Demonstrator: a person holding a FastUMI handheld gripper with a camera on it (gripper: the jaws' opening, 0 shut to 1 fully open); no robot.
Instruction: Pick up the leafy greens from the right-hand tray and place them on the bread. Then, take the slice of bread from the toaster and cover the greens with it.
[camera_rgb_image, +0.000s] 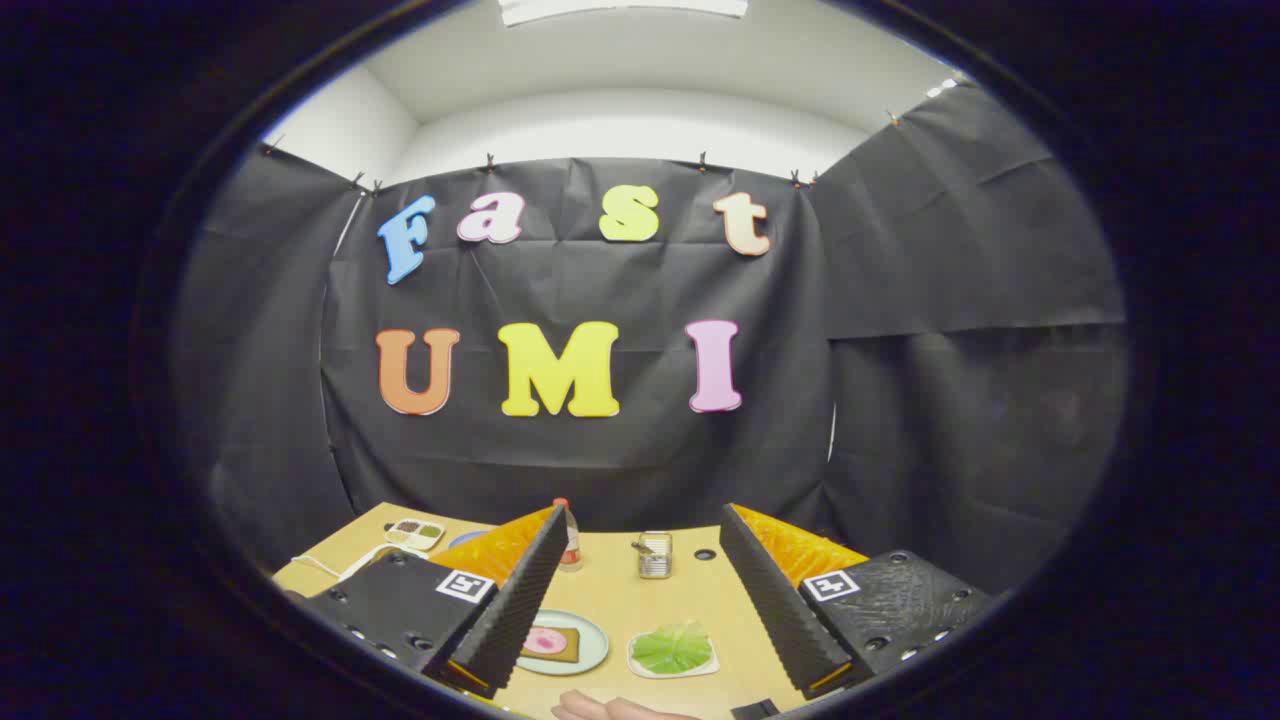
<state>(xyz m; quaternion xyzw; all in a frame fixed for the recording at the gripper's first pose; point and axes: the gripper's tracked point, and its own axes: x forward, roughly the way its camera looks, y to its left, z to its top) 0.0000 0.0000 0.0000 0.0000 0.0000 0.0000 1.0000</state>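
My gripper (640, 590) is held high above the wooden table (700, 590), its two fingers (520, 600) wide apart with nothing between them. Down between the fingers lie the leafy greens (672, 647) on a small white tray (640, 665). To the left of that tray stands a pale plate (592, 645) carrying a slice of bread (552, 645) with a pink round topping (543, 640); the left finger covers the plate's left side.
Farther back on the table stand a small metal can (654, 554) and a bottle with a red cap (569, 540). A divided white dish (415, 533) sits at the far left corner with a white cable (345, 570) nearby. A person's hand (600, 708) rests at the near edge.
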